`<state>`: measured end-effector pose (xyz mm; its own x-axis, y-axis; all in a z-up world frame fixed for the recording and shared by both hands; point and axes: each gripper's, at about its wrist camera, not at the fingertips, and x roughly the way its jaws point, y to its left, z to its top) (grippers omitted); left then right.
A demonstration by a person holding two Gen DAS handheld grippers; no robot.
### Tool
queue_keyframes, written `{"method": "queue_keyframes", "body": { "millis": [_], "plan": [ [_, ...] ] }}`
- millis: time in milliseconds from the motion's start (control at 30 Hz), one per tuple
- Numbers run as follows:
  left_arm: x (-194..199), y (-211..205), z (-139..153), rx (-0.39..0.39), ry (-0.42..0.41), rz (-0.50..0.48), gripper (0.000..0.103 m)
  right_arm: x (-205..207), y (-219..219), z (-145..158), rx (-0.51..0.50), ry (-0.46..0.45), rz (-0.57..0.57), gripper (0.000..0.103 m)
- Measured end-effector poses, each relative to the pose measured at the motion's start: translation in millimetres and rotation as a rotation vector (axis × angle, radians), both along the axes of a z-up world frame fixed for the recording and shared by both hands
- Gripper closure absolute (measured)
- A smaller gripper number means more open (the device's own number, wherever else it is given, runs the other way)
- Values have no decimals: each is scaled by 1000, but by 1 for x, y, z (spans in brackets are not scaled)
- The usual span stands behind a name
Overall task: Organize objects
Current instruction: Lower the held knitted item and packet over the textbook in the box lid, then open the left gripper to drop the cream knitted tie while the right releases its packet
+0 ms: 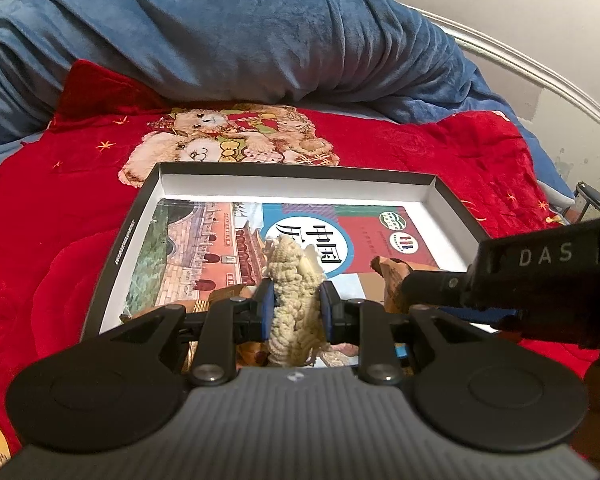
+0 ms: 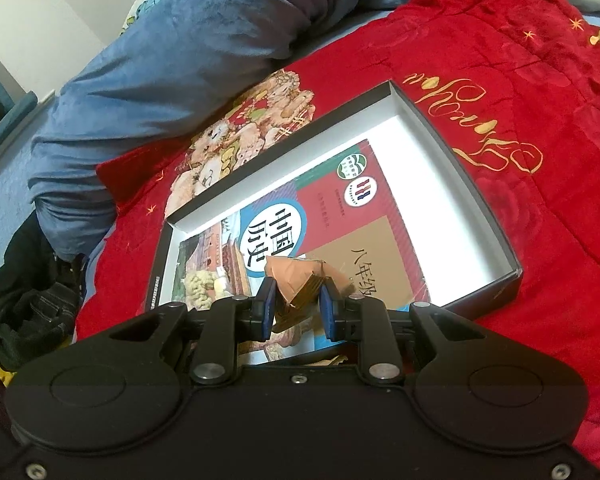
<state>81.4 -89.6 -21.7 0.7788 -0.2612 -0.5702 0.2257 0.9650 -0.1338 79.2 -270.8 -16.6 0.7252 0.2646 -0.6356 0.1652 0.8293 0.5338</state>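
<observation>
Between the blue pads of the left claw (image 1: 297, 309) sits a cream knitted woollen piece (image 1: 294, 280), clamped from both sides and hanging over the shallow black cardboard box with white inside (image 1: 296, 178). The right claw (image 2: 297, 307) has its pads around a crumpled brown paper wrapper (image 2: 300, 280); they seem to touch it, so I judge it is held, though the grip looks light. Both things are above the colourful textbook with Chinese title (image 2: 324, 216), which lies flat on the box floor, and the box rests on the red velvet blanket with bear picture (image 1: 420, 148) on the bed. To do this step well, I think each claw should go low before it opens, so that the soft wool does not spring out and the paper stays inside the walls. The two claws are near, so they should release one after another.
</observation>
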Motion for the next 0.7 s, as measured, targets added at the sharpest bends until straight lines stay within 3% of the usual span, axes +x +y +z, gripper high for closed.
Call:
{"method": "queue_keyframes", "body": {
  "millis": [700],
  "plan": [
    [1,0,-2,10,2,2,74,0,2,-3,-5,5,10,80]
  ]
}}
